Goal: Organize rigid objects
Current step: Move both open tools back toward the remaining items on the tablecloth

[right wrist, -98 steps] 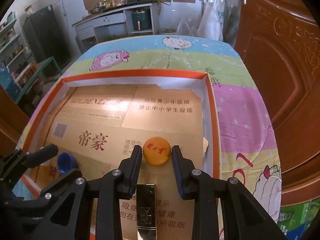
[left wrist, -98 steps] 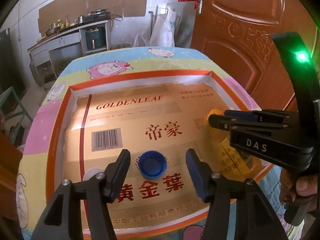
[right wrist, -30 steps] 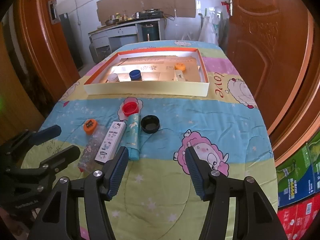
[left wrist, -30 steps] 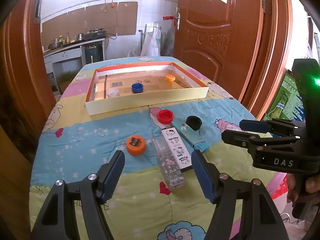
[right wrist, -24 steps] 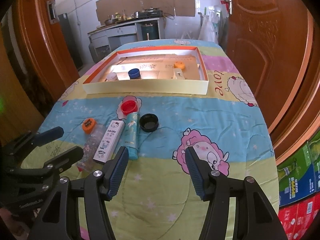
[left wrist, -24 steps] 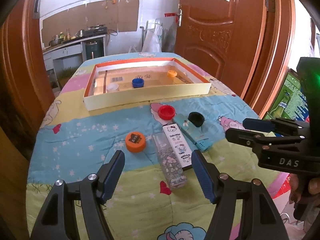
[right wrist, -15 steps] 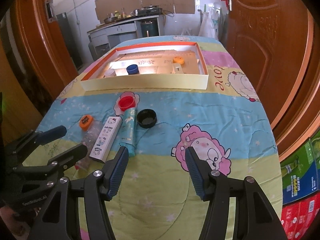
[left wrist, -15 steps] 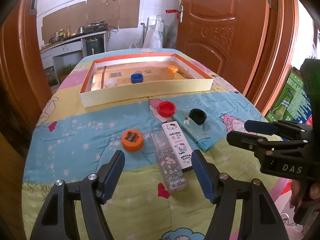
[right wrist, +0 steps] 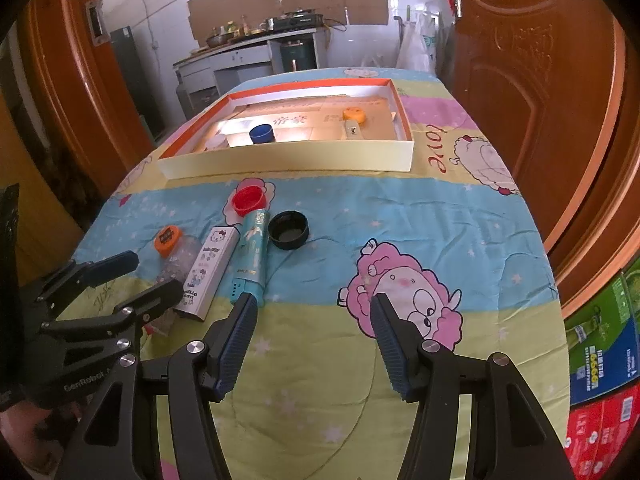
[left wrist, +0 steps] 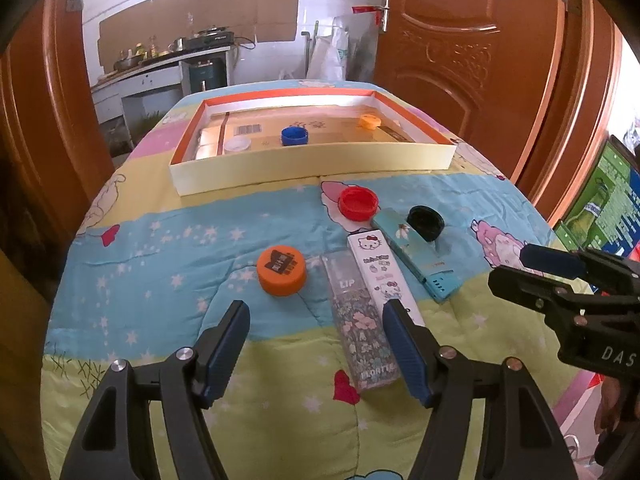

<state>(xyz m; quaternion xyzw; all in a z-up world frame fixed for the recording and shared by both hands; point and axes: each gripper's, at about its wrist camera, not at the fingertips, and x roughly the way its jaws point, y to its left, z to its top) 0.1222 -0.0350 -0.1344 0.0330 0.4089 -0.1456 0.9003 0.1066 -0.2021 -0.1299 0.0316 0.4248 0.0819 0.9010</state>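
Lip-gloss box [left wrist: 362, 322]: left wrist view, lies on the quilt [left wrist: 160, 248], long axis running away from you, just inside the right finger of your left gripper [left wrist: 316, 346], jaws apart, empty. Right wrist view: your right gripper [right wrist: 310, 338], apart and empty, stands farther; tray [right wrist: 288, 160] beyond.

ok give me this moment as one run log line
left hand-held gripper: open, empty | right hand-held gripper: open, empty | tray: three caps inside | quilt: three caps, three boxes loose
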